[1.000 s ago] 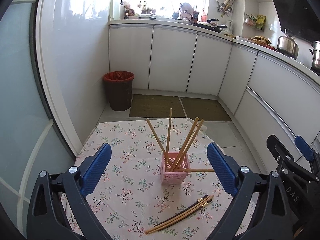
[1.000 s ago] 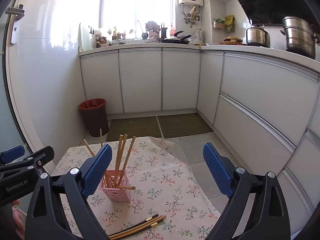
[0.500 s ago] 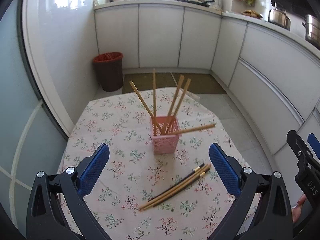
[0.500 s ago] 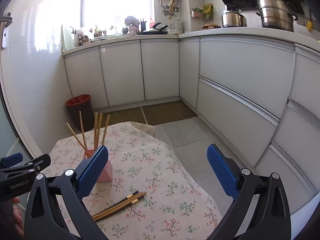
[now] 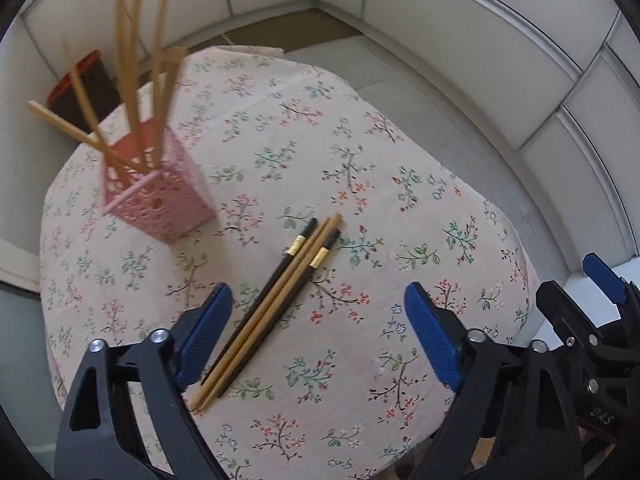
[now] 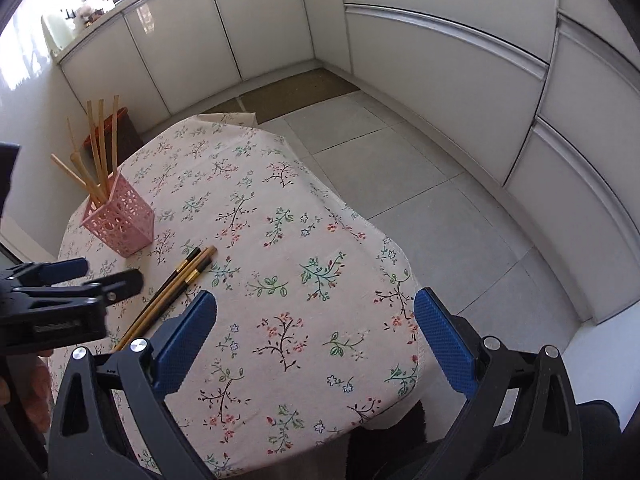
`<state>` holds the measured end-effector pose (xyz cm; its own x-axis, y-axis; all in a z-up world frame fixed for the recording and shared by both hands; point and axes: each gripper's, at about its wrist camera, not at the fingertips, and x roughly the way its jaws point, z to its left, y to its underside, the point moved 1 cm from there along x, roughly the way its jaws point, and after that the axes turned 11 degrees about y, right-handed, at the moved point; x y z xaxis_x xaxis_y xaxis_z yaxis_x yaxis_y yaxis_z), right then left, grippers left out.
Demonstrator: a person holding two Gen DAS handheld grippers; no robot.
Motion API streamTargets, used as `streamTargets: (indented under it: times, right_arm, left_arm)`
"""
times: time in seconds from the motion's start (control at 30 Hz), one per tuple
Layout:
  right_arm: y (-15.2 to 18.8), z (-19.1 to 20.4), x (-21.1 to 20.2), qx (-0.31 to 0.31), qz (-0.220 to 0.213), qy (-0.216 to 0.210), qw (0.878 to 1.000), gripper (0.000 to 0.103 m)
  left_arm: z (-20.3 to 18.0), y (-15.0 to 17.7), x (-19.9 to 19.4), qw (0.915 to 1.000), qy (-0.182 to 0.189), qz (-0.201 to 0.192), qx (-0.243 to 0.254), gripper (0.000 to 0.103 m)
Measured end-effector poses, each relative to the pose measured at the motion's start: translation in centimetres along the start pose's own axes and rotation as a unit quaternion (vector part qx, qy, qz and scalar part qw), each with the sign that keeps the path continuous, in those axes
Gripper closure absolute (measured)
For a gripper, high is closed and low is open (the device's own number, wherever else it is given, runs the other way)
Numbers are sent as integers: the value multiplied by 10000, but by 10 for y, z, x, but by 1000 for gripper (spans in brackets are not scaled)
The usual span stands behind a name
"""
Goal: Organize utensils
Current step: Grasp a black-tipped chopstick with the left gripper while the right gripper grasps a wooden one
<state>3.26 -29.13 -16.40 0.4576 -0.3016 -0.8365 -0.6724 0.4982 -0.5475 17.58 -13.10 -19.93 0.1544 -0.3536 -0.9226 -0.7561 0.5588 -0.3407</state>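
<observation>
Left gripper — jaws wide but closing, nothing pressed between the blue pads. It hangs over the surface, which wears a floral cloth. The loose chopsticks lie just ahead of it and toward its left pad: two black w/ gold bands, two plain wood, side by side as one bundle. The near ends run in beside the left pad; can't tell if pad and sticks touch. Rest of the gap between the jaws shows only cloth.

Pink holder sits further ahead and to the left of the left gripper, upright on the cloth, perforated walls. Several wooden chopsticks stand in it, fanned out — blurred in this view.

Right gripper — jaws wide, empty, nothing touching the pads. Cloth only between them. From here the loose bundle lies ahead-left, just beyond its left pad, and the holder is further off the same way. The left gripper's body shows at the left edge of the right view, over the bundle's near half, w/ part of a hand below it.

Red-rimmed bin on the floor beyond the surface, behind the holder.
</observation>
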Motion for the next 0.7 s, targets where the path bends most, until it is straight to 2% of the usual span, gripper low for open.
streamTargets:
  times: [0.07,0.2,0.27,0.33,0.47,0.7]
  right_arm:
    - [-2,-3,3,108,131,-126,9998,7]
    - [-4,-10,14,317,426,-227,9983,7]
    - [-4,-13,20,447,605,-294,9967,7]
    - [-5,-16,26,539,775,-347,9949,7]
    - [-3,-17,36,651,1059,-434,9913,7]
    - [-4,-8,39,476,1114,-458,9916,7]
  left_arm:
    - [-5,-11,21,9994,95,320,111,46]
    - [-2,-32,51,9971,54,746,170,66]
    - [6,-42,62,9958,28,911,54,81]
    - [14,-48,71,9945,-41,1049,-10,86]
    - [27,-54,86,9927,-145,1195,-100,90]
    - [37,-54,94,9924,-196,1206,-110,91]
